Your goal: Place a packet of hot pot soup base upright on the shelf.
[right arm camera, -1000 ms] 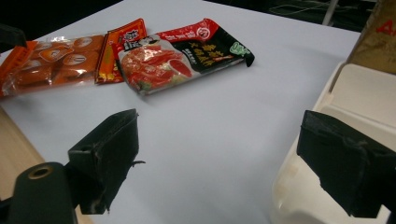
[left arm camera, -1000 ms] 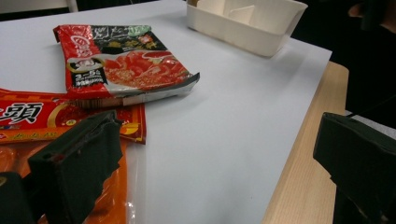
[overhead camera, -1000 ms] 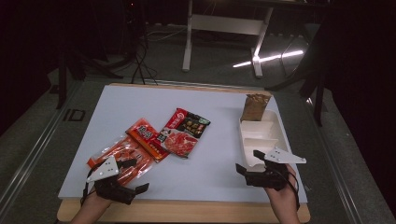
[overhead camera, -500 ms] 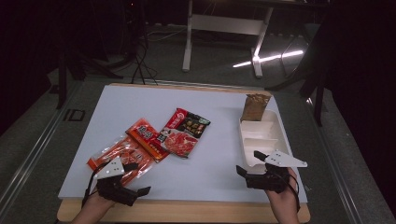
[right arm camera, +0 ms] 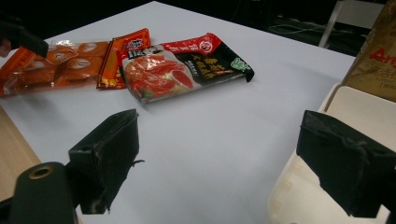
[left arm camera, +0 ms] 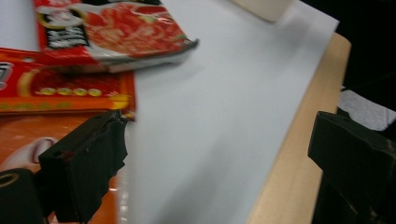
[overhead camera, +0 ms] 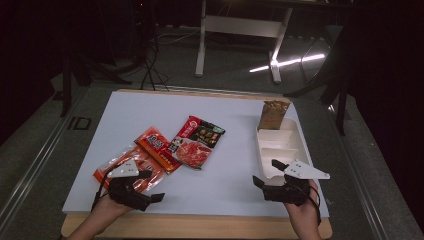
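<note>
Three food packets lie left of the table's middle: an orange sausage pack (overhead camera: pixel 122 162), a red-orange packet (overhead camera: pixel 157 147) and a red-and-black packet (overhead camera: pixel 197 142). A white compartment tray (overhead camera: pixel 280 145) sits at the right, with a brown packet (overhead camera: pixel 273 114) standing at its far end. My left gripper (overhead camera: pixel 153 185) is open at the near edge of the sausage pack (left arm camera: pixel 28 140), with one jaw over it and nothing held. My right gripper (overhead camera: pixel 267 172) is open beside the tray's near left corner (right arm camera: pixel 364 102), its jaws apart over bare table.
The white sheet ends at a wooden table edge (overhead camera: pixel 200 226) right by both hands. Dark floor, cables and a desk frame (overhead camera: pixel 235 30) lie beyond the table. Bare sheet (overhead camera: pixel 235 155) separates the packets from the tray.
My left gripper has edged a little to the right along the sausage pack. The right gripper has barely moved. Packets and tray lie as before.
</note>
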`<state>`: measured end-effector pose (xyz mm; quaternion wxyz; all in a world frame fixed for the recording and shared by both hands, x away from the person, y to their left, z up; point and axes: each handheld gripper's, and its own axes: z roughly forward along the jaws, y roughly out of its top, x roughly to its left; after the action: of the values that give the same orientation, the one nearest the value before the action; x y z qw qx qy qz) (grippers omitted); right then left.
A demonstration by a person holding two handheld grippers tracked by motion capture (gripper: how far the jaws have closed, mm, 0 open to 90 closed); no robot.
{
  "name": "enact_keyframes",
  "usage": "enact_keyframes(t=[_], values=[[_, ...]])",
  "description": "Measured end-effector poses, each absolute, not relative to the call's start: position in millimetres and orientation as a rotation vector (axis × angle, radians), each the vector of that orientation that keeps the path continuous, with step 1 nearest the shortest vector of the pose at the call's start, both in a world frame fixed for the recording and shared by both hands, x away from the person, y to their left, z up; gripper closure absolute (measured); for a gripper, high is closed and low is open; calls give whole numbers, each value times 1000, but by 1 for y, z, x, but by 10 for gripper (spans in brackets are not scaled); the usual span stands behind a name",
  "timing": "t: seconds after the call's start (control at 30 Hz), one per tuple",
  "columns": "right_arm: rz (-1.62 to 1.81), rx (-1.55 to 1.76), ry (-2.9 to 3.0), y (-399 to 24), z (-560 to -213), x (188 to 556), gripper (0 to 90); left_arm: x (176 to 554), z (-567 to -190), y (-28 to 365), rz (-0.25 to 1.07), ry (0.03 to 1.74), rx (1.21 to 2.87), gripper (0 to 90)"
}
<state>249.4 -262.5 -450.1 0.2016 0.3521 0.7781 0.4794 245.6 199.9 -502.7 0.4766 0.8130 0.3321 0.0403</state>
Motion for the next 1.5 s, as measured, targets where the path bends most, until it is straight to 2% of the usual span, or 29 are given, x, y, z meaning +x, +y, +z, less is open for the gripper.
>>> enact_keyframes(t=[0.13,0.5,0.7,1.0,1.23,1.37,1.5], values=[[1337,982,2179,-263,-451,249,132,258,-494,205,114,852,1982,98],[1354,957,2184,-262,-449,247,135,302,-472,197,161,924,1998,158],[1365,961,2184,-262,-449,247,134,326,-466,189,203,965,2011,262],[1365,957,2191,-262,-449,247,134,363,-463,183,273,1055,2024,516],[1364,951,2205,-262,-450,247,135,392,-471,174,304,1112,2080,746],[1361,946,2209,-262,-450,247,135,410,-481,169,312,1144,2121,848],[1362,949,2206,-262,-450,247,135,425,-491,165,317,1177,2159,894]])
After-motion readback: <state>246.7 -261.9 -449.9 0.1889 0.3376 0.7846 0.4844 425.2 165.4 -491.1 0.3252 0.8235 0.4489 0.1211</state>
